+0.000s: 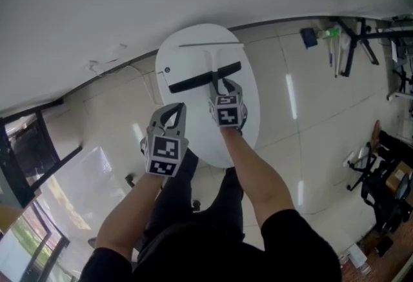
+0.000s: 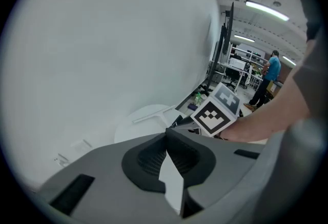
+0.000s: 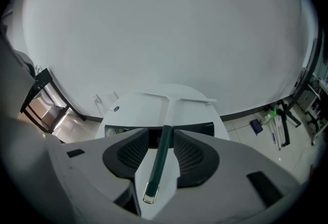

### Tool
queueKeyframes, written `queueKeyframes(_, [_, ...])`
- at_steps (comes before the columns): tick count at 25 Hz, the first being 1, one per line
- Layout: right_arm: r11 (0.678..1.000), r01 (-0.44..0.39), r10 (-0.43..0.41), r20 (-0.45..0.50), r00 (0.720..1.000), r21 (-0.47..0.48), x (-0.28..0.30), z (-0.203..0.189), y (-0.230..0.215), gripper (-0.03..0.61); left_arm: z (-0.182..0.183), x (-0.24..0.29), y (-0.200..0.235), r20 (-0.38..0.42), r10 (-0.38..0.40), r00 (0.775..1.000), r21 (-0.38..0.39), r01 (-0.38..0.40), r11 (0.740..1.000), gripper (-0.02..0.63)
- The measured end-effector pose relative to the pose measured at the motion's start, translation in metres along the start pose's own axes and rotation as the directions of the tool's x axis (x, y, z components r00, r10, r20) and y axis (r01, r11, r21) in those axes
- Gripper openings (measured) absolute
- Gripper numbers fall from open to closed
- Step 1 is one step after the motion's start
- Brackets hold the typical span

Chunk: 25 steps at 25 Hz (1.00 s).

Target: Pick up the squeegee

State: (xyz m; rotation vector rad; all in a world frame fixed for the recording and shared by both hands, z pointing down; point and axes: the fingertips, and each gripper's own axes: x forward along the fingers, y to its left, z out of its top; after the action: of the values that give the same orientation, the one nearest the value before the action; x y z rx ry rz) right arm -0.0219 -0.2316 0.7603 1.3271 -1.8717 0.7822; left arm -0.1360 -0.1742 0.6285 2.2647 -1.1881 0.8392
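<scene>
A squeegee with a black blade [image 1: 193, 80] and a dark green handle [image 3: 160, 159] lies on the round white table [image 1: 248, 106]. A white squeegee [image 1: 211, 46] lies beyond it, near the wall. My right gripper [image 1: 222, 88] hangs over the dark handle. In the right gripper view the handle, with its metal loop, runs between the open jaws [image 3: 161, 138], with a gap on each side. My left gripper [image 1: 171, 116] is at the table's near left edge, its tips [image 2: 166, 136] together and nothing between them.
The table stands against a white wall with a socket and cable [image 1: 97, 66]. On the tiled floor to the right are cleaning things [image 1: 310, 37] and office chairs [image 1: 381, 171]. A glass door [image 1: 26, 145] is at the left. A person in blue [image 2: 271, 69] stands far off.
</scene>
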Motion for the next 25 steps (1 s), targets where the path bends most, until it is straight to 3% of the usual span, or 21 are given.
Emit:
queueKeyframes(12, [0.998,0.042,-0.039,-0.067,0.997,0.041,0.051,-0.014,-0.007,0.135,-0.018,0.025,0.005,-0.04,-0.028,0.999,-0.02,0.027,0.999,0.003])
queueKeyframes(21, [0.991,-0.001,0.011,-0.078,0.997,0.134,0.046,-0.015,-0.01,0.101,-0.014,0.022,0.007,-0.032,-0.015,0.999,-0.028,0.014,0.999,0.003])
queueKeyframes(25, [0.992,-0.016,0.022,-0.047,0.999,0.129,0.026,-0.014,-0.012,0.1,-0.009,0.014,0.005,-0.018,-0.006,1.0,-0.024,0.005,1.0,0.003])
